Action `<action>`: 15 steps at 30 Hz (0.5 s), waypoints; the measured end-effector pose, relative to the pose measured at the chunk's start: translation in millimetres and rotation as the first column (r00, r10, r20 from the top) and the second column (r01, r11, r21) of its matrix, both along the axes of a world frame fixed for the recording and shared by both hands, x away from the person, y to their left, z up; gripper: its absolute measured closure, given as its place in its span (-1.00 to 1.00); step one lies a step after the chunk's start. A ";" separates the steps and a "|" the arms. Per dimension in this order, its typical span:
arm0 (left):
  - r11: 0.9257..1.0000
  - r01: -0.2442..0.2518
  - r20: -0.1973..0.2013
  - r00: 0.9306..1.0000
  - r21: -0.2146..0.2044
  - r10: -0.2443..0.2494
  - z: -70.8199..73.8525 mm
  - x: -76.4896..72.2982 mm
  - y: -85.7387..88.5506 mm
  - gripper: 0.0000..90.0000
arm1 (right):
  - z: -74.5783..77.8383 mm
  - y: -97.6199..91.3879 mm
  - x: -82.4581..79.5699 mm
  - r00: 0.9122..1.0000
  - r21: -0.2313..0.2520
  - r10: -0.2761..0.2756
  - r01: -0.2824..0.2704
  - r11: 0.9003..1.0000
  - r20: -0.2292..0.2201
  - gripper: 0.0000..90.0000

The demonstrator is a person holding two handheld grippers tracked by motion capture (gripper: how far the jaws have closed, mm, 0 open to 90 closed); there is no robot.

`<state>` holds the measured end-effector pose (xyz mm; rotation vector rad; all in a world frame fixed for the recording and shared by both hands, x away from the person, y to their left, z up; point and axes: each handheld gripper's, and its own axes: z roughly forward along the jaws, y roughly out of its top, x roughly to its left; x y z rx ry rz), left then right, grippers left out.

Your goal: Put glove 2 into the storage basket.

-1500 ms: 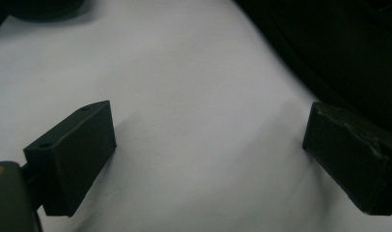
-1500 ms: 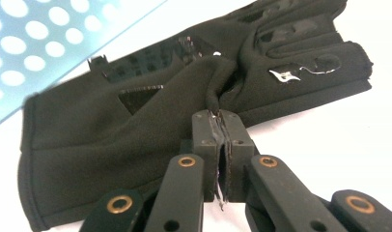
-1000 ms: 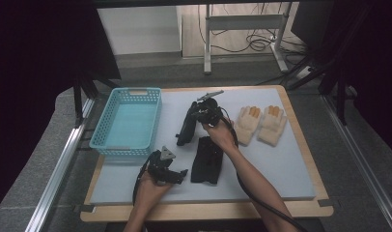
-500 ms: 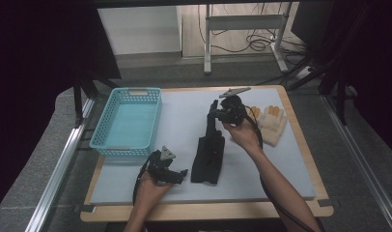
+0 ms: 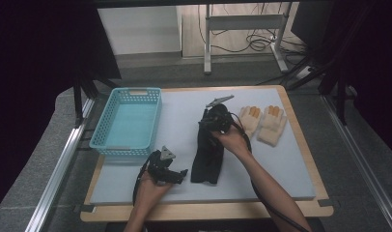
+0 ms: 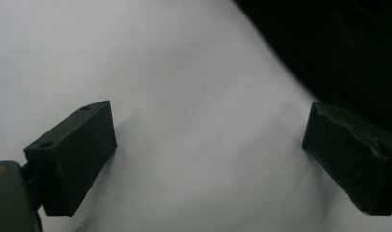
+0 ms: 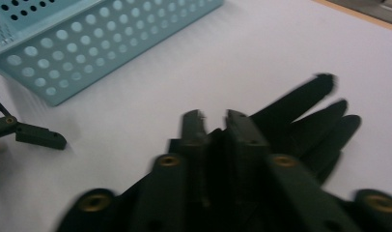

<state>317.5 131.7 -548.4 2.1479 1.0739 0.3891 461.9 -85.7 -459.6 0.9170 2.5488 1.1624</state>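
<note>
Two grippers work near the black glove, which lies on the mat right of the blue basket; the right gripper is over its far end. Left gripper jaws stand wide apart over bare mat. Right gripper jaws have just been opening, a narrow gap above the glove; I cannot tell if cloth is between them.

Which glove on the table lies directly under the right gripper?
The black glove: dark, stretched out alone under the right gripper. The two beige gloves lie side by side farther right.

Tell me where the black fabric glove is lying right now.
In the high view, the black fabric glove lies mid-mat, between the light blue perforated plastic basket and the cream knitted gloves.
</note>
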 end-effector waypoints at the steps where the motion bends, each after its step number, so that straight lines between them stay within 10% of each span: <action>1: 1.000 0.000 0.000 1.000 0.001 0.000 0.0 0.0 0.0 -0.88 | -2.7 5.9 -0.1 1.000 -0.003 0.012 -0.012 1.000 0.005 0.54; 15: 1.000 0.002 -0.002 1.000 0.002 -0.002 0.1 0.0 0.1 -0.89 | -32.2 0.3 14.5 1.000 -0.050 0.016 -0.017 0.999 -0.007 0.15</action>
